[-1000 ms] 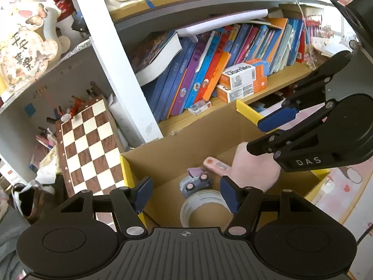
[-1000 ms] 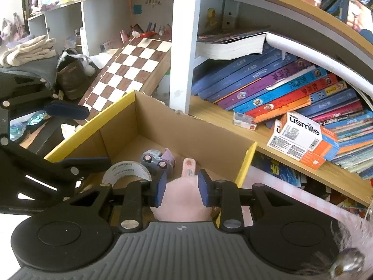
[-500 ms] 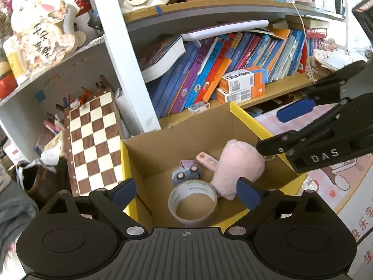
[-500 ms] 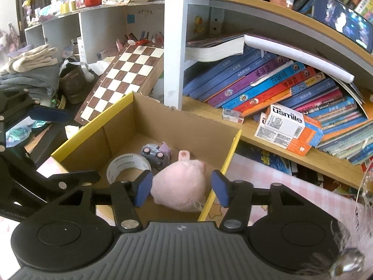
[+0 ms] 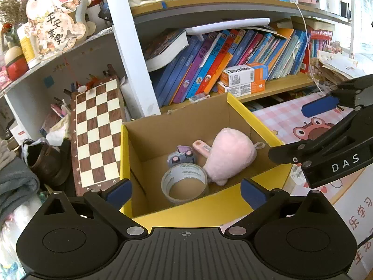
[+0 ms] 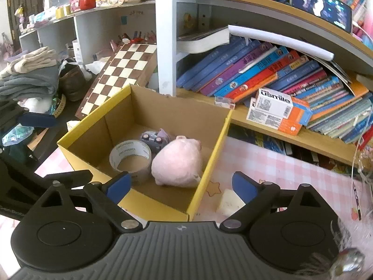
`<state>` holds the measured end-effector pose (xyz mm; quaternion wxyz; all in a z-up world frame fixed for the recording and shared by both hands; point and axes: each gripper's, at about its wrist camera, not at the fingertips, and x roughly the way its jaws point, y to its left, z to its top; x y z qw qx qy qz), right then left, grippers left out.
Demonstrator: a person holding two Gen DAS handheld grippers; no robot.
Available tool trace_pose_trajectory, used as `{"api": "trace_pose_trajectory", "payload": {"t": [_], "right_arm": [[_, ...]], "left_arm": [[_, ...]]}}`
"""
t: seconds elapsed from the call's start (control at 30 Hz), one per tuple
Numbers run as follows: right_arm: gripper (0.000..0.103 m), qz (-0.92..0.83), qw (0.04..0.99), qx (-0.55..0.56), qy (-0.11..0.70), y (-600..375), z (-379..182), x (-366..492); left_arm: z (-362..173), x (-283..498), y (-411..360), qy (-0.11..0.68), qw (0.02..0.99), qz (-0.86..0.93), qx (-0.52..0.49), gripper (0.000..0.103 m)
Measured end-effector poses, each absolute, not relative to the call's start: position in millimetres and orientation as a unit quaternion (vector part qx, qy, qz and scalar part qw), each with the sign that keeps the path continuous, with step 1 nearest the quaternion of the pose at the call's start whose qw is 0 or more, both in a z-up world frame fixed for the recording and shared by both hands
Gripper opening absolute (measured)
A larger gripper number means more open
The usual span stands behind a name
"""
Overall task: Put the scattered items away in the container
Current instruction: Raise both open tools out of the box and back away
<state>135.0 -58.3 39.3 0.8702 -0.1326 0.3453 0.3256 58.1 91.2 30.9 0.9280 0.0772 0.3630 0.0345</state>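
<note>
— Where do things lie?

— The box sits mid-frame on the pink checked counter. Inside it: a tape roll at lower left, a pink plush touching it on the right, a small toy car behind both, and a pink stick that only my left view shows, half hidden by the plush.

— And your grippers?

— My right gripper is spread wide with nothing between its blue pads; it hangs over the near right part of the box. My left gripper is just as wide and bare, low in its frame above the near wall.

— Anything outside the box?

— A pale flat block lies on the counter just right of the box, near my right finger. I judge it may be a scattered item, though I can't tell what it is.

— What could go wrong?

— The block lies flat and close to the cardboard wall — a pad coming down there could catch the rim and shove or tip the box. It is thin, so the pads might slide off it. The plush also stands high; something dropped on it could roll toward the rim.
</note>
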Motion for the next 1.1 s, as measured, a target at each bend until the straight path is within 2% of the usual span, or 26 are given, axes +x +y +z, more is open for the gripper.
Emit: {"api": "trace_pose_trajectory", "payload": {"t": [0.27, 1.1], "right_arm": [[0.1, 0.313, 0.875, -0.123, 0.347, -74.2, 37.5, 124.0], [0.1, 0.289, 0.88, -0.102, 0.364, -131.7, 24.6, 100.1]], "left_arm": [[31.4, 46.2, 84.2, 0.36, 0.93, 0.054, 0.056, 0.101], [20.0, 22.5, 50.0, 0.376, 0.924, 0.065, 0.032, 0.101]]}}
